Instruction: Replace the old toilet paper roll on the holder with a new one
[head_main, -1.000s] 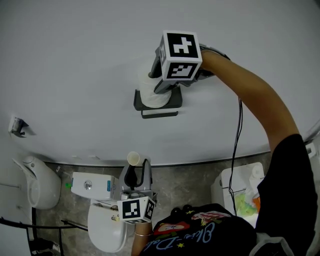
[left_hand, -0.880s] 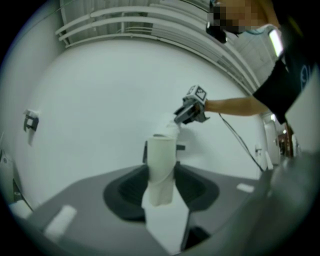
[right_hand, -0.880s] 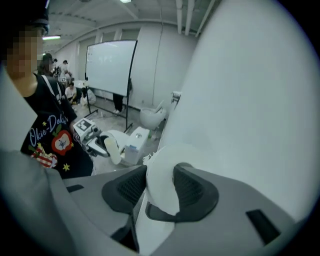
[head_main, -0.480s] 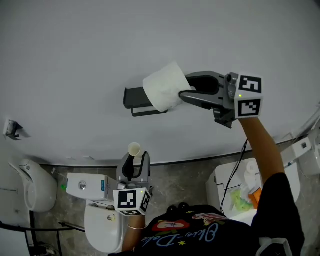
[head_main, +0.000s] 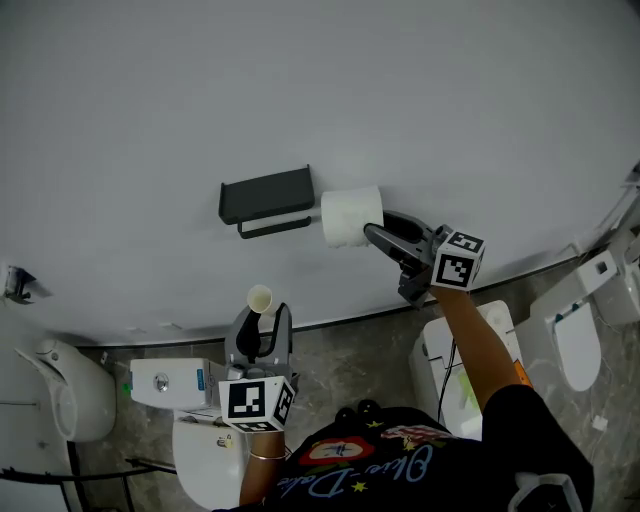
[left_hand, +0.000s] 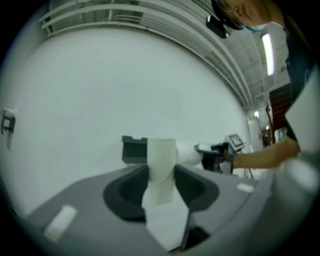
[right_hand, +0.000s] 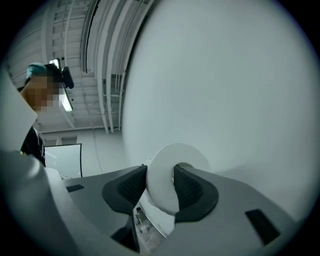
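Now the full toilet paper roll (head_main: 350, 216) is clear of the holder (head_main: 265, 193). A second ago the right gripper (head_main: 375, 226) had it up against the holder. Half a second ago it had only just drawn off to the right, with the roll still overlapping the holder's end. At this moment the roll hangs just to the right of the holder and a little lower, close to the wall (head_main: 300, 80), and the holder's bar is bare. The left gripper (head_main: 266, 318) has barely shifted. It stays low and near, above the toilet (head_main: 205, 465), well apart from the holder.

The full roll is plump and white, lying on its side with its long axis along the wall. The right gripper's jaws are clamped on its thick paper wall from the right-hand end, and one jaw seems to sit at the centre hole. The left gripper's jaws pinch a thin roll (head_main: 260, 298), a slim white tube standing upright. A loose tail of paper hangs down from it between the jaws.
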